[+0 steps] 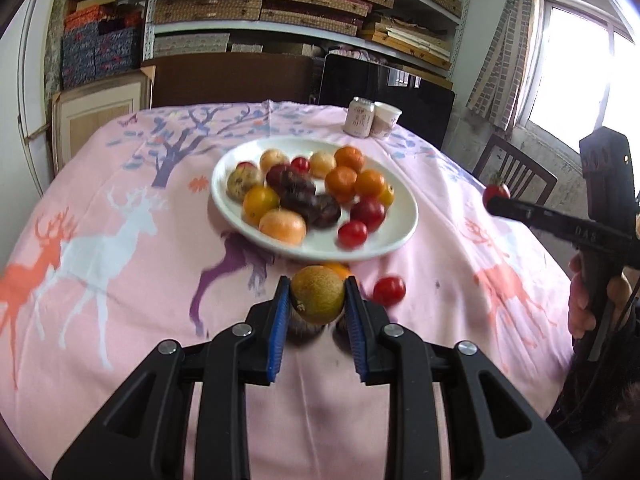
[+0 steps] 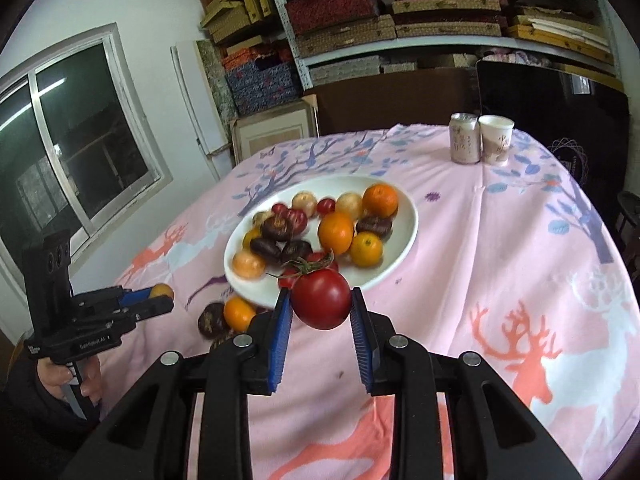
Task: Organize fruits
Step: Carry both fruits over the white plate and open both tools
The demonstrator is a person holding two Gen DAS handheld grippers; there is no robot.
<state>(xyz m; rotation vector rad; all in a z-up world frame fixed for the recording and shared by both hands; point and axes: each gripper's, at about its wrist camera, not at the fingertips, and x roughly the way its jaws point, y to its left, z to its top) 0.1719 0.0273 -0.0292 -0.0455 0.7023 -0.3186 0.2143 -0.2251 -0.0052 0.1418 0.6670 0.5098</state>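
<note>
Left wrist view first: the left gripper (image 1: 318, 300) has its blue fingers (image 1: 279, 320) clamped on a round tan-green fruit (image 1: 318, 294), pinned right between the tips and held off the desk (image 1: 120, 280). Just past it sits the white plate (image 1: 394, 236) heaped with oranges, dark plums and little red ones. One small red fruit (image 1: 389, 290) lies loose on the pink deer-print cloth, just right of the fingers, and an orange one (image 1: 339, 269) peeks out behind the held fruit, near the plate's rim. Off on the right edge a hand (image 1: 580, 304) holds the right gripper (image 1: 496, 202), with a red tomato (image 1: 496, 193) at its tip.

Right wrist view: the right gripper (image 2: 322, 304) is closed on that red tomato (image 2: 321, 299), green stem up, squeezed between both pads, hanging over the near edge of the plate (image 2: 404, 248). Left of the fingers an orange (image 2: 239, 313) and a dark plum (image 2: 211, 320) lie touching on the cloth. The left gripper (image 2: 160, 298) is at far left, gripping something yellowish, blurry though, hard to say more. A can (image 2: 464, 138) and a paper cup (image 2: 496, 140) stand together at the far side.
</note>
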